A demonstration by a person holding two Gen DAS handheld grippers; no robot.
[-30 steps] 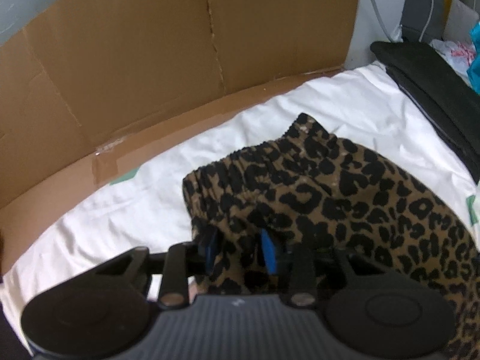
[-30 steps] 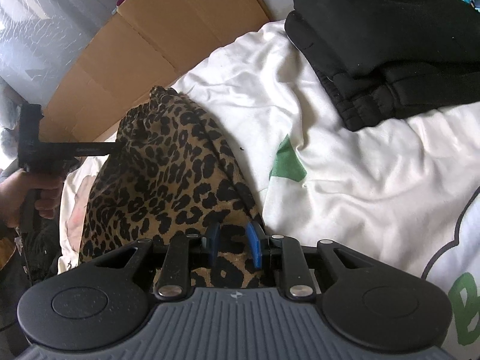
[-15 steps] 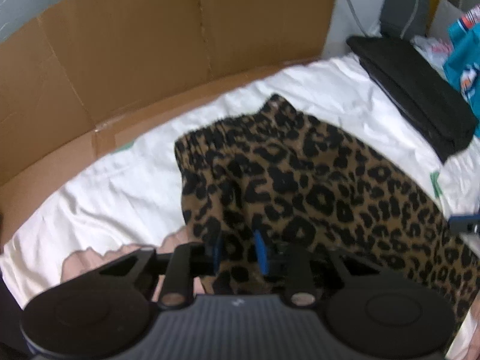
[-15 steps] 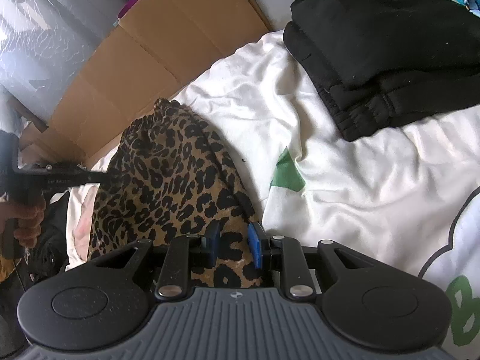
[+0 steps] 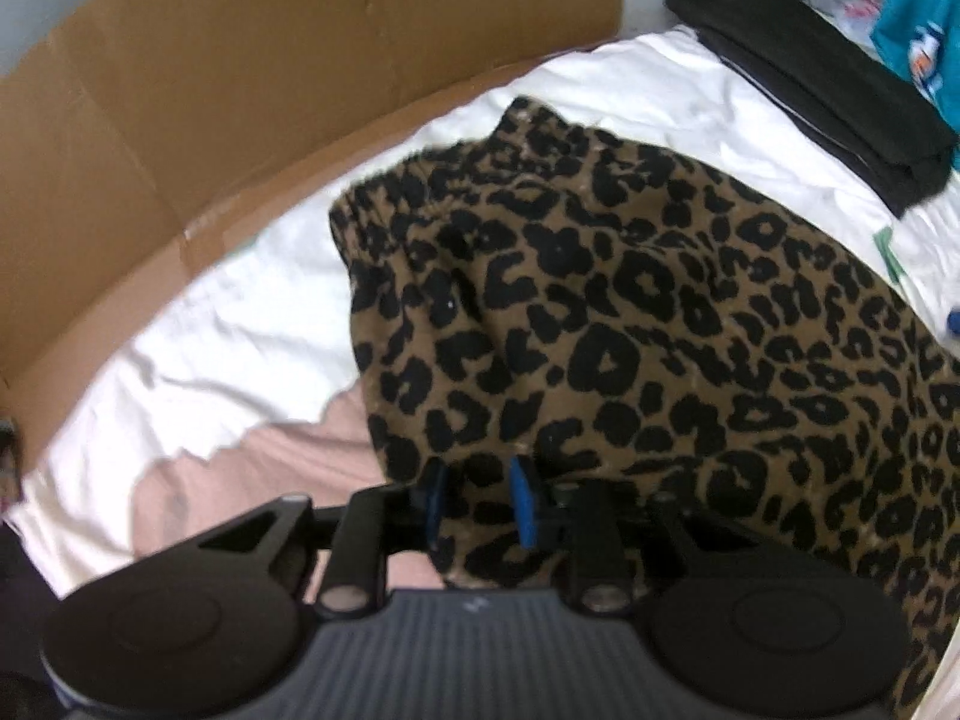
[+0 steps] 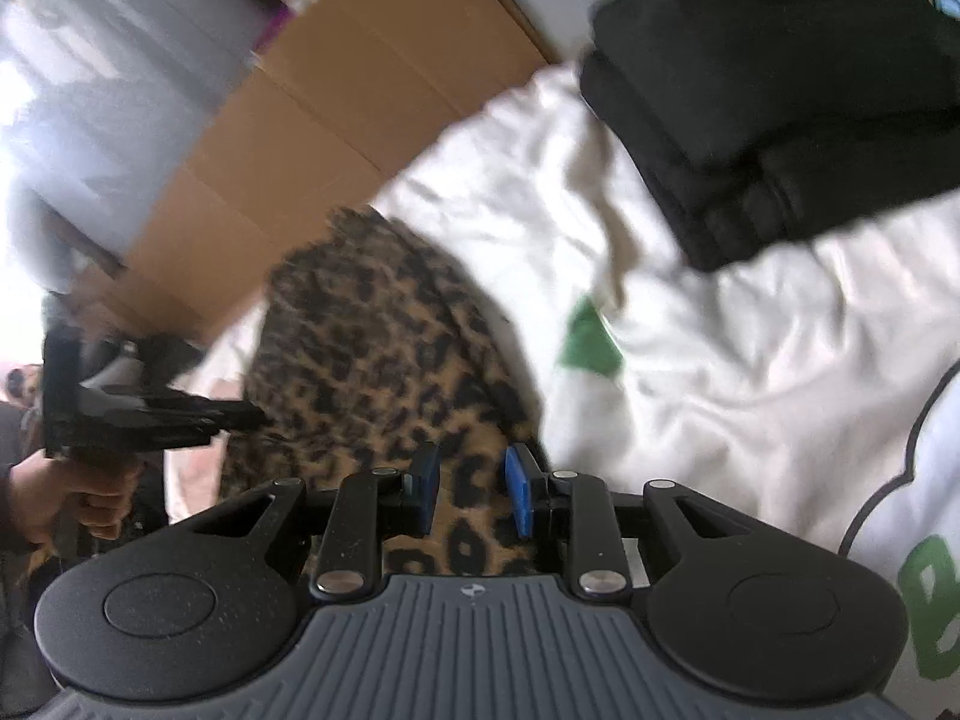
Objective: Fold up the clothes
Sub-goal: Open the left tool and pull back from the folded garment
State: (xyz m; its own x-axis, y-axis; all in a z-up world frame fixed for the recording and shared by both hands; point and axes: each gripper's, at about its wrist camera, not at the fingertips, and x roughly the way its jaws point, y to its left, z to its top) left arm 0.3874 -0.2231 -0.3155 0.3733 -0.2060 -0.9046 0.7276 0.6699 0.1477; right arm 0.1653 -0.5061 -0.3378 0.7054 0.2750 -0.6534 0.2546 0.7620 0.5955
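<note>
1. While the brown-and-black leopard-print fleece garment [image 5: 630, 324] lies bunched on the white printed bed sheet [image 5: 252, 324], both claws have cloth between their blue pads.
2. At the near edge, the left gripper [image 5: 479, 501] has a fold of the fleece between its jaws, which are opening just now; whether it has real purchase I cannot tell.
3. Across the piece, the right gripper [image 6: 472, 489] is clenched on the opposite edge of the same garment.
4. To fold well, I would keep both edges level and taut, carry them over together, and lay the fold flat before letting go.
5. Behind the bed stands an opened brown cardboard box [image 5: 240, 78]; nothing shows inside it.
6. Already folded, a black garment stack [image 6: 780, 90] sits well apart.
</note>
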